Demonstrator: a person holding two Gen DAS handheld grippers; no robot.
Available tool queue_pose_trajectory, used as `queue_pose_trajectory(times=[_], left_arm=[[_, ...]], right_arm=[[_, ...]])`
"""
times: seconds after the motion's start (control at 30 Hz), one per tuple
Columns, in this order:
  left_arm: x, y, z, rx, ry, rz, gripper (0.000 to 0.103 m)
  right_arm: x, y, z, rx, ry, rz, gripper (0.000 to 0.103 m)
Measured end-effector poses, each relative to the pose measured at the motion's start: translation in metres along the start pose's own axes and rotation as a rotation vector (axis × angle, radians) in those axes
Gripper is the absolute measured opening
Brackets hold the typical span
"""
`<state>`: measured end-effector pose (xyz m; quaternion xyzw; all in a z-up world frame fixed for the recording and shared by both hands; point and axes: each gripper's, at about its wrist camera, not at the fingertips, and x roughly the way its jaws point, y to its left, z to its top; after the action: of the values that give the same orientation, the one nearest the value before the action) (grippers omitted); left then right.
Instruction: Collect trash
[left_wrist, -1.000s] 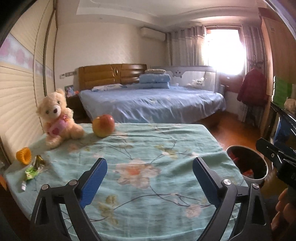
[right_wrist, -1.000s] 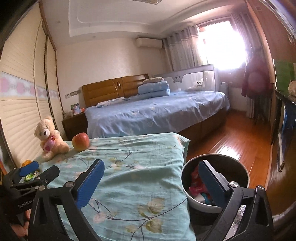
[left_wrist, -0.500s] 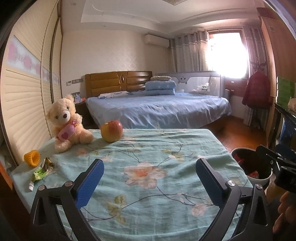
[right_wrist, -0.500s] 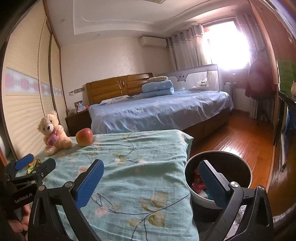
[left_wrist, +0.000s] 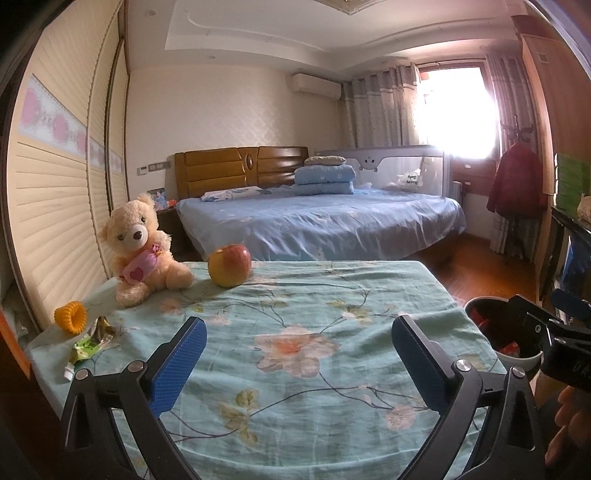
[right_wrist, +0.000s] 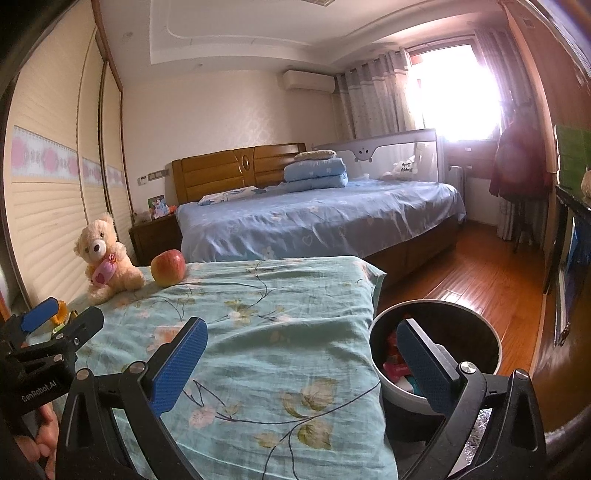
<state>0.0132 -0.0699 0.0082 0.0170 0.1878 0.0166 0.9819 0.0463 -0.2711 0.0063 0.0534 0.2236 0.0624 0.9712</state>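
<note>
Both grippers had risen slightly; the left gripper (left_wrist: 297, 354) and right gripper (right_wrist: 301, 356) kept jaws wide, empty, above the tabletop (left_wrist: 314, 295) and trash bin (right_wrist: 480, 321).

Left gripper (left_wrist: 297, 341): jaws wide apart, empty, over the cloth (left_wrist: 295, 317).
Wrapper (left_wrist: 90, 341): green, crumpled, by the orange ring (left_wrist: 70, 316).
Bear (left_wrist: 142, 251): beside the apple (left_wrist: 229, 265).
Bin (left_wrist: 496, 332): right, contents unclear.
</note>
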Motion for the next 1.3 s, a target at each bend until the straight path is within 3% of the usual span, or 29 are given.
queue_pose_trajectory(times=[1.3], left_arm=[[0.0030, 0.0036, -0.0016, -0.002, 0.002, 0.005, 0.102]], right_arm=[[-0.0013, 0.0034, -0.0024, 0.003, 0.006, -0.002, 0.103]])
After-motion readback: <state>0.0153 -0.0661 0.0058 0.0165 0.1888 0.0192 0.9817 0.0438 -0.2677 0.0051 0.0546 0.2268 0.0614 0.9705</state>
